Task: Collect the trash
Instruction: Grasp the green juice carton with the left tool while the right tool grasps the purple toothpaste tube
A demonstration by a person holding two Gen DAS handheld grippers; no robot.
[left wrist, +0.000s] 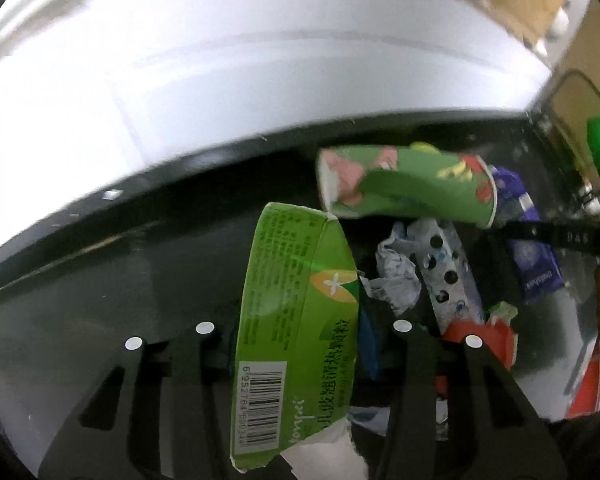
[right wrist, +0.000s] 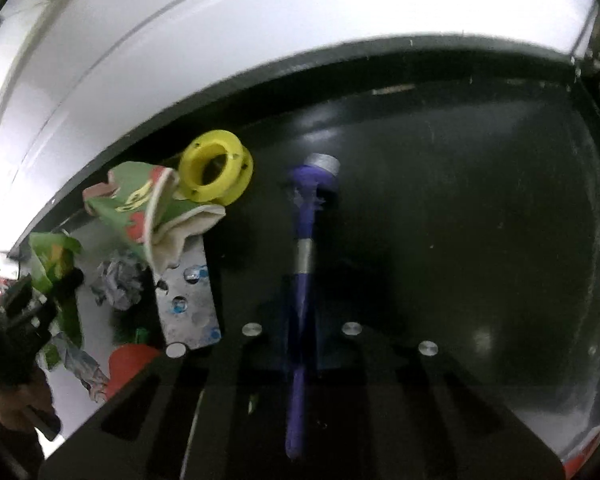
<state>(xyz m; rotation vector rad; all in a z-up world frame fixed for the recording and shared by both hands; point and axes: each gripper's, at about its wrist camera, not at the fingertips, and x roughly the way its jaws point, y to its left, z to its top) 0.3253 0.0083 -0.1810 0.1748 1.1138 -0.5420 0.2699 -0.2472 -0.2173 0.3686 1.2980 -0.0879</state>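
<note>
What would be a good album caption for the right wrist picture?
Right gripper shut on a purple wrapper above the black tray, beside a crushed green cup and yellow ring.

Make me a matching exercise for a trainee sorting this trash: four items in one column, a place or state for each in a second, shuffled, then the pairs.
Things:
1. green box
2. paper cup
3. yellow ring
4. purple wrapper

Places or states:
A. crushed and lying on its side
B. pinched as a thin strip in the shut right tool
C. standing on end between the fingers of the left tool
D. lying on the dark surface right beside the cup

Pairs: 1-C, 2-A, 3-D, 4-B
</note>
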